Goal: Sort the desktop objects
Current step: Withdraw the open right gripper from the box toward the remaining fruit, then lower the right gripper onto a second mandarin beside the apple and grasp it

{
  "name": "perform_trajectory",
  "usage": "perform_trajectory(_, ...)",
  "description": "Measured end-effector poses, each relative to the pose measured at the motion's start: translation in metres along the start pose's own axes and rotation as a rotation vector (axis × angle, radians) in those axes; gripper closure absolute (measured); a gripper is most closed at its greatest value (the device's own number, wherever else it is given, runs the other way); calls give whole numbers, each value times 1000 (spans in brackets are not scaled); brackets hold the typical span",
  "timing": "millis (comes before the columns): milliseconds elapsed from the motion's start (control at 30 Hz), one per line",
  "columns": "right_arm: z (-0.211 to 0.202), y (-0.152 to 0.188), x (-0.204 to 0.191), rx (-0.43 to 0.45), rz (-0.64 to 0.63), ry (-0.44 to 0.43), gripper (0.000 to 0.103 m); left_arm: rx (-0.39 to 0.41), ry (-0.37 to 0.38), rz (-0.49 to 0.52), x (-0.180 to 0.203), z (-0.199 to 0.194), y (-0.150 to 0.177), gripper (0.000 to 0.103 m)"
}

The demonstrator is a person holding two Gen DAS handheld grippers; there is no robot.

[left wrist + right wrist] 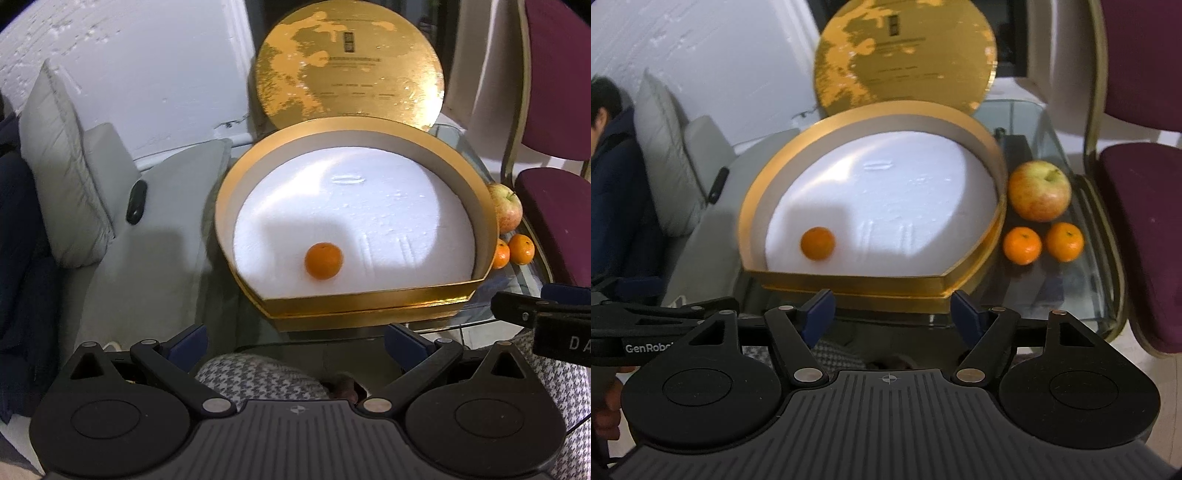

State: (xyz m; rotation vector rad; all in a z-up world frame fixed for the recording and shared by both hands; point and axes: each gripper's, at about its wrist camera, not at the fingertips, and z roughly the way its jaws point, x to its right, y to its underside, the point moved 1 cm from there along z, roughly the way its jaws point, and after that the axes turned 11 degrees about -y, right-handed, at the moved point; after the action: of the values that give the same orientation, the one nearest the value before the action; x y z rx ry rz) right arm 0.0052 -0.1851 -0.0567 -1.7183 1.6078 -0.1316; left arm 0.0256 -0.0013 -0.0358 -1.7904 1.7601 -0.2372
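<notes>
A round gold box (pixel 369 306) (pixel 849 284) with a white foam floor sits on a glass table. One tangerine (pixel 324 260) (pixel 817 244) lies inside it near the front left. Right of the box, on the glass, stand an apple (pixel 1039 191) (pixel 506 210) and two more tangerines (pixel 1022 245) (pixel 1065 242) (pixel 521 249). My left gripper (pixel 295 341) is open in front of the box with nothing between its fingers. My right gripper (pixel 892 314) is also open and empty, close to the box's front wall.
The gold lid (pixel 349 70) (pixel 905 59) leans upright behind the box. A maroon chair (pixel 1137 206) stands to the right, a grey sofa with cushions (pixel 70 166) to the left. A seated person (pixel 609 166) is at the far left. Houndstooth-clad legs (pixel 258 376) are below.
</notes>
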Motion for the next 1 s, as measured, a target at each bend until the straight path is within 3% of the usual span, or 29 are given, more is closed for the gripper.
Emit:
perform_trajectory(433,-17,6,53,38,125,63,28,2,57,106,43,3,-11,1)
perform_trajectory(1000,5,0,108,30,212,129,29,-41,76,152,73,29,-29,1)
